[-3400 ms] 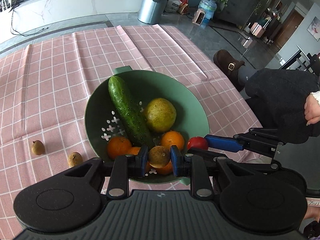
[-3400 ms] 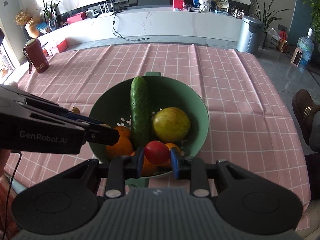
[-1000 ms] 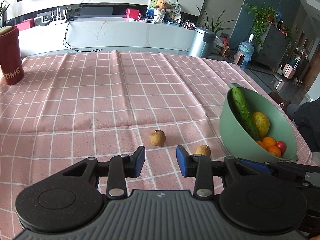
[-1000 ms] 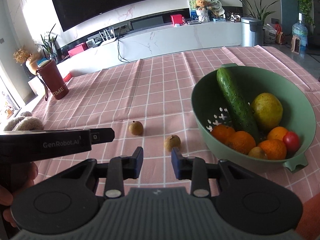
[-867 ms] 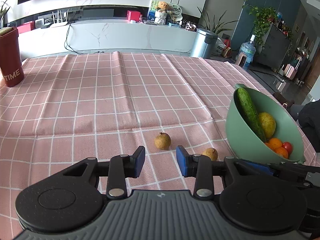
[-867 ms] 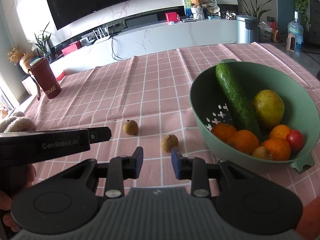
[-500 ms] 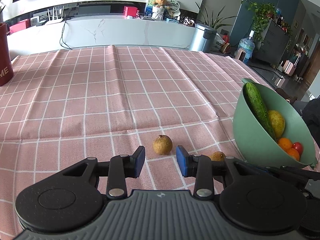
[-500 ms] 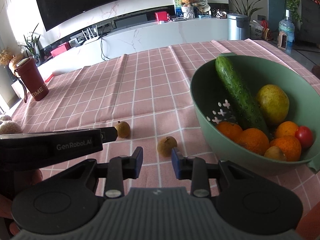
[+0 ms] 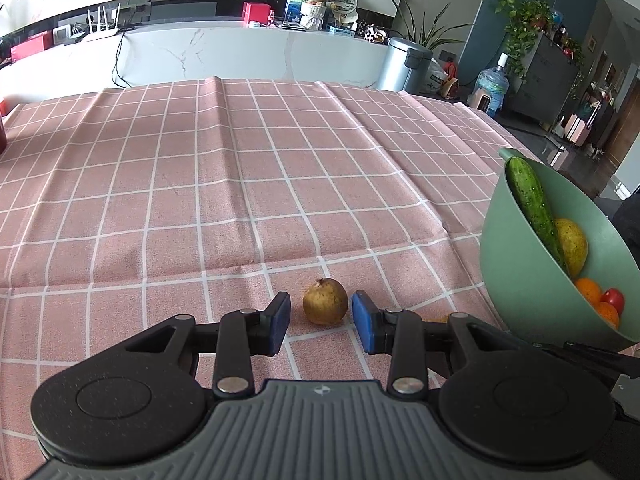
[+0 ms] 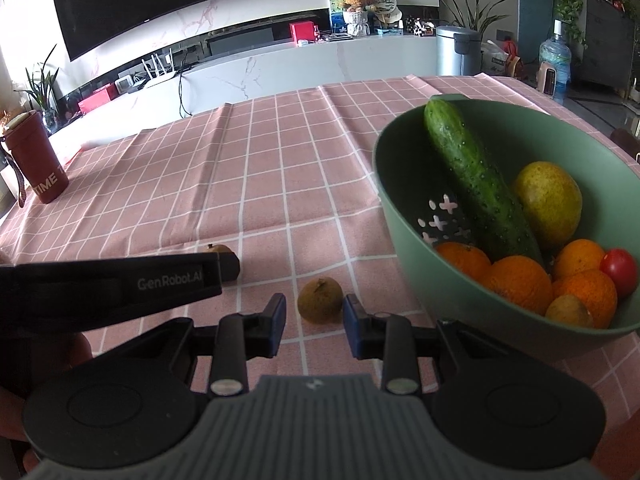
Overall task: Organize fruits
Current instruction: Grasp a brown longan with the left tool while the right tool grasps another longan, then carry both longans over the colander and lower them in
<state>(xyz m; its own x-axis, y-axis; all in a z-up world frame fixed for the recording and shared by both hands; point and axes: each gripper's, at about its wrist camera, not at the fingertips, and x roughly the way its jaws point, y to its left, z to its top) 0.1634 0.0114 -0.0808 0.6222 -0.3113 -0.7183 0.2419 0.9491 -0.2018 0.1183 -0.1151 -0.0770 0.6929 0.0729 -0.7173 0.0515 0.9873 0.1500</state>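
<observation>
Two small brown fruits lie on the pink checked cloth. One brown fruit [image 9: 325,301] sits between the tips of my left gripper [image 9: 321,320], which is open with a gap on each side. The other brown fruit [image 10: 320,300] sits at the tips of my right gripper [image 10: 314,322], also open and not touching it. The green bowl [image 10: 384,200] on the right holds a cucumber [image 10: 476,184], a yellow fruit [image 10: 548,200], oranges [image 10: 520,280], a tomato [image 10: 619,270] and a brown fruit [image 10: 568,311]. In the right wrist view the left gripper's finger [image 10: 120,284] partly hides its fruit.
A red tumbler [image 10: 38,160] stands at the cloth's far left. Bare cloth [image 9: 240,168] stretches beyond the fruits. The bowl [image 9: 520,280] is close on the right of both grippers. A hand [image 10: 72,352] shows at the lower left. A white counter [image 9: 240,52] and a bin [image 9: 408,64] lie past the table.
Both grippers let go of a brown fruit and a tomato into the bowl, swung left, and have sunk towards the cloth. Each small brown fruit now sits at a gripper's tips.
</observation>
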